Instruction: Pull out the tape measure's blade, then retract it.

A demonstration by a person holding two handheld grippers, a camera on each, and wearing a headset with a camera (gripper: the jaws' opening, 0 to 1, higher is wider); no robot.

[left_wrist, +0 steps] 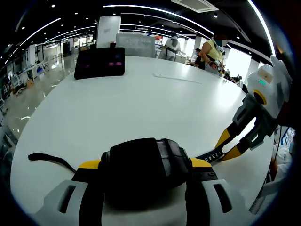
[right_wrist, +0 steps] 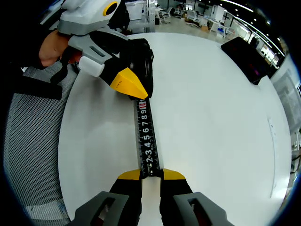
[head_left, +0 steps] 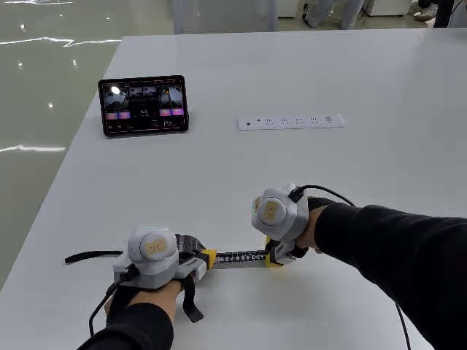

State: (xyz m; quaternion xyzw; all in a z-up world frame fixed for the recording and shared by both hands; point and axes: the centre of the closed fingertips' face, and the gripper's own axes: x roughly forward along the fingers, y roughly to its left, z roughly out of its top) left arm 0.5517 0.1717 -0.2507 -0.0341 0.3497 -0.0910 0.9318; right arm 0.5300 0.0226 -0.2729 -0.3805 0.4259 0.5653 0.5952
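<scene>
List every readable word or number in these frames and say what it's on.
"2 3 4 5 6 7 8 9": on the blade, counting from the right gripper toward the case.
Red figures next to the 9 on the blade: blurred, unreadable.
Screen of the tablet: too small to read.
Markings on the power strip: too small to read.
Black case held in the left gripper: no label readable.

lab hall: white workbench (head_left: 314,73), glossy floor (head_left: 44,73)
</scene>
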